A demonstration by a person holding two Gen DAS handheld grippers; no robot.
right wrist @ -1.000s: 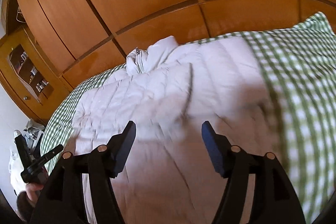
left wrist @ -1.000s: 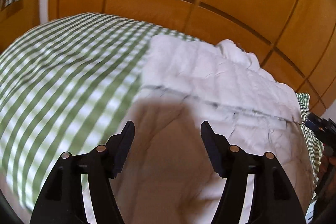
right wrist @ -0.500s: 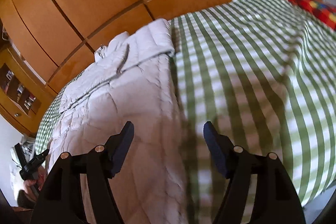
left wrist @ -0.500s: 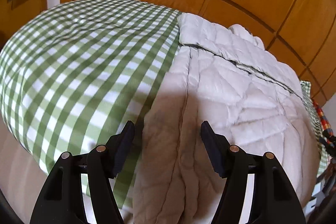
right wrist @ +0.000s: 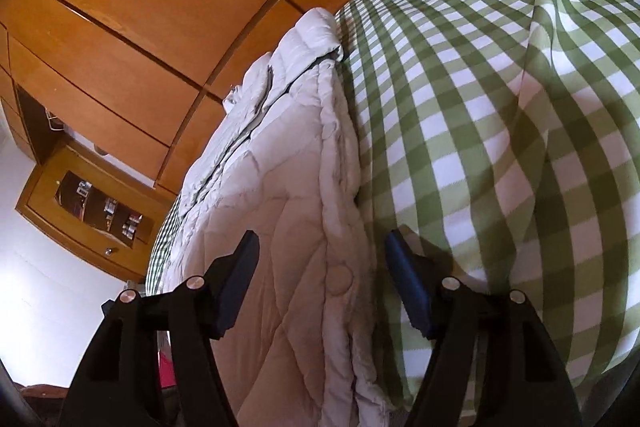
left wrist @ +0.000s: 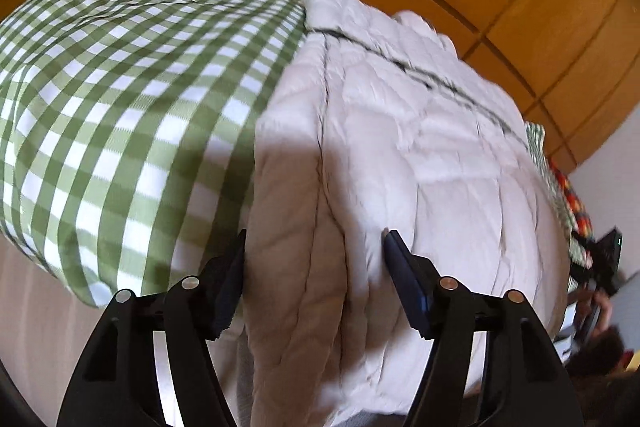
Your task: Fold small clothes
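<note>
We hold both claws wide open over a pale quilted puffer jacket (left wrist: 400, 155) lying flat on a green-and-white checked bedspread (left wrist: 120, 87). Our left gripper (left wrist: 314, 269) grips nothing; its spread fingers straddle the jacket's puffy left hem corner, where the padding droops over the mattress edge. Our right gripper (right wrist: 320, 275), equally empty, frames the opposite side edge, beside a round fabric snap (right wrist: 340, 279) on the stitched border. Soft diamond stitching ripples across the shell. Bare checked cloth lies open on either outer side; glossy wooden wardrobe panels (right wrist: 140, 7) rise close behind.
</note>
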